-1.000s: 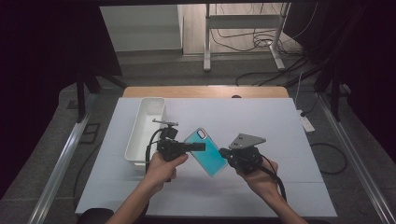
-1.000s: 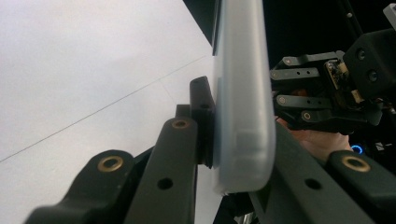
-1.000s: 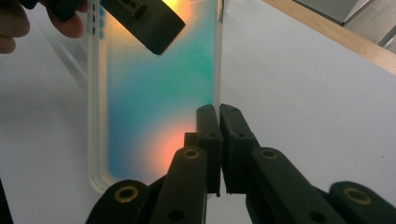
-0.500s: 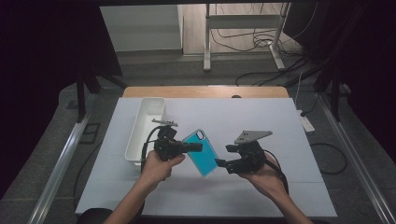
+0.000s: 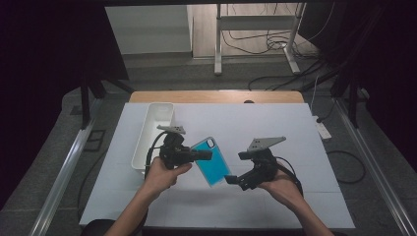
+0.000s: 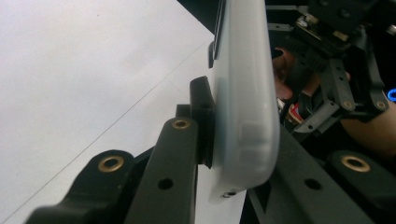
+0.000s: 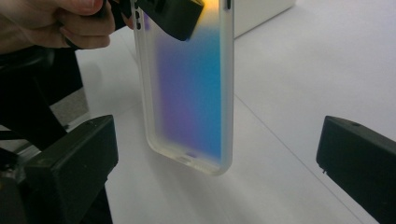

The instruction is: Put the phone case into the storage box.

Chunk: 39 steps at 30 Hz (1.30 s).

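Left gripper [image 5: 209, 155]: its fingers [image 6: 205, 123] are pinching the phone case [image 5: 211, 161] across its thin section, one pad flat on the back panel, the other on the opposite face, near the end with the camera cut-out. The grip sits close to one short end, so most of the case hangs out beyond the fingers, clear of the tabletop [image 5: 275, 123] and tilted.

Right gripper [image 5: 230, 180]: its fingers [image 7: 74, 158] are spread wide and have just been opening. In the right gripper view the free end of the case stands between them, touching neither pad. The case is therefore carried by the left gripper alone.

Handling assessment: the case appears to be a light, hollow shell with a frosted, translucent rim and a blue-to-purple tinted back. Judged thin-walled and somewhat flexible; it is likely to bow or twist if squeezed across its open width. The smooth back looks slippery against hard pads, and a one-end hold lets it pivot. Breakage risk appears low; slipping and rotation are the main concerns.

Recommended hold: pinch face to face across the thin section, as the left fingers do, nearer the middle of the length or on the thicker rim.

Beyond the left fingers, on the side away from the right gripper, a white bin [image 5: 153, 132] stands on the tabletop.
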Each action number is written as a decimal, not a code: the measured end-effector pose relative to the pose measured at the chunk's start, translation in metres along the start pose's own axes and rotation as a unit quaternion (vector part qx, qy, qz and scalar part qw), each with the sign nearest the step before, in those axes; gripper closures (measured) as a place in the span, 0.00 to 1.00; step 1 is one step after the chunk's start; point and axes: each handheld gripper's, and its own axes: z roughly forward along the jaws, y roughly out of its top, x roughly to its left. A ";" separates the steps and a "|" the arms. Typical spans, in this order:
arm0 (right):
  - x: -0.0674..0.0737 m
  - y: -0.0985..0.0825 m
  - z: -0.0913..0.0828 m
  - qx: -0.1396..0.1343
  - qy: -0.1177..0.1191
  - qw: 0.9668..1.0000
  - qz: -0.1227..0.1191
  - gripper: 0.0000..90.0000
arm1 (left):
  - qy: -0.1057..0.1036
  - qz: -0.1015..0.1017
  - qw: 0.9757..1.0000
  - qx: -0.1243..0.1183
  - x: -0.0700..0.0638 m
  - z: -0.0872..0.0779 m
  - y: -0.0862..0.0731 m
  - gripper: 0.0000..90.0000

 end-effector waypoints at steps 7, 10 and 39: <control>0.001 0.002 0.002 -0.014 0.037 0.999 0.019 0.00 | -0.011 0.023 1.000 0.009 -0.004 0.001 0.000 0.95; 0.004 0.004 0.005 -0.007 0.048 0.999 0.023 0.02 | -0.023 0.035 0.999 0.011 -0.007 0.003 0.001 0.95; 0.004 0.004 0.016 0.023 0.146 0.989 0.010 0.95 | -0.075 0.071 0.995 0.005 -0.018 0.012 0.001 0.81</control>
